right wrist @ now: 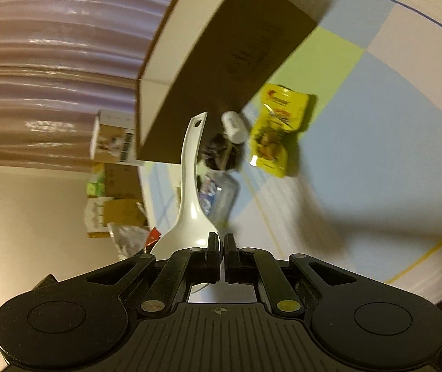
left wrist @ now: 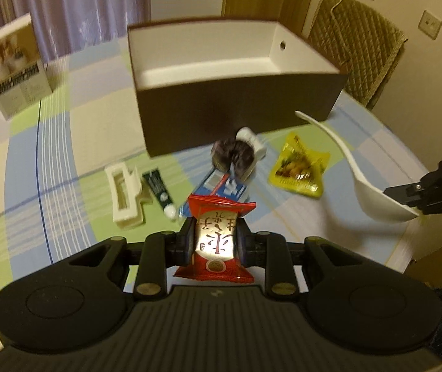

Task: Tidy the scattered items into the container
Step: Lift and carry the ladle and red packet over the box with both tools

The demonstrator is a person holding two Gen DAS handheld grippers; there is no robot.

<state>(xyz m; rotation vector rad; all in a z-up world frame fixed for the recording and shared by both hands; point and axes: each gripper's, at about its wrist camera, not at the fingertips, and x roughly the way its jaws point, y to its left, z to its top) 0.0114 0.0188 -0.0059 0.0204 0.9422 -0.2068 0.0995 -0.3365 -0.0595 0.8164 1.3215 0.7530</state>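
— Red snack packet (left wrist: 217, 241): where is it?
— Pinched between the left gripper (left wrist: 215, 243) jaws, held above the checked tablecloth (left wrist: 66, 161), short of the brown box (left wrist: 230, 93).
— And the right gripper (right wrist: 222, 248)?
— Tilted sideways, jaws clamped on a white spoon (right wrist: 190, 192) bowl.
— Still scattered?
— White hair clip (left wrist: 124, 198), dark tube (left wrist: 159, 189), yellow sachet (left wrist: 298, 167), all lying before the box.

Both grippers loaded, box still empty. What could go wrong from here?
1. The right gripper pinches the white spoon only at its bowl edge, with the long handle cantilevered; it may pivot or slip out.
2. That handle points at the brown box; it could strike the wall before clearing the rim.
3. The left gripper squeezes the red snack packet mid-body; the slick wrapper may slide.
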